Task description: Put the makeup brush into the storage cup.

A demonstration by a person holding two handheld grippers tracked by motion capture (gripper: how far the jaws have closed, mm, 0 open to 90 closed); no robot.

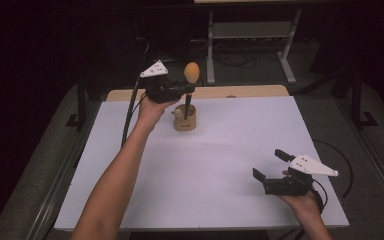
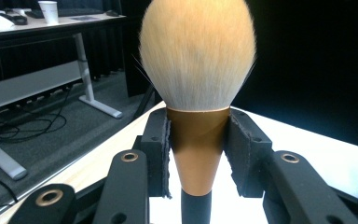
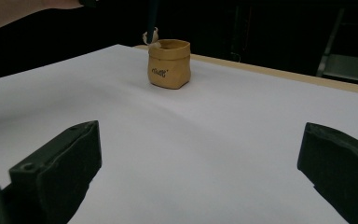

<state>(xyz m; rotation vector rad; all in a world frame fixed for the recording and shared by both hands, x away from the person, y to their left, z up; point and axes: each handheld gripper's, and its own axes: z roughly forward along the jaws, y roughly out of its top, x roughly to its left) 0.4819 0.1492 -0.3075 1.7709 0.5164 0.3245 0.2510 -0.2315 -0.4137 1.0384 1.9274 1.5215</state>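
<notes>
The left gripper [image 1: 186,91] is clamped on a brush [image 1: 190,75] above the pot [image 1: 185,119] at 12 o'clock. The right gripper [image 1: 269,164] at 4 o'clock has its jaws wide apart.

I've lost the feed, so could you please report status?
Left gripper shut on makeup brush, handle in tan pouch. Right gripper open, idle. Nothing in the way.
</notes>
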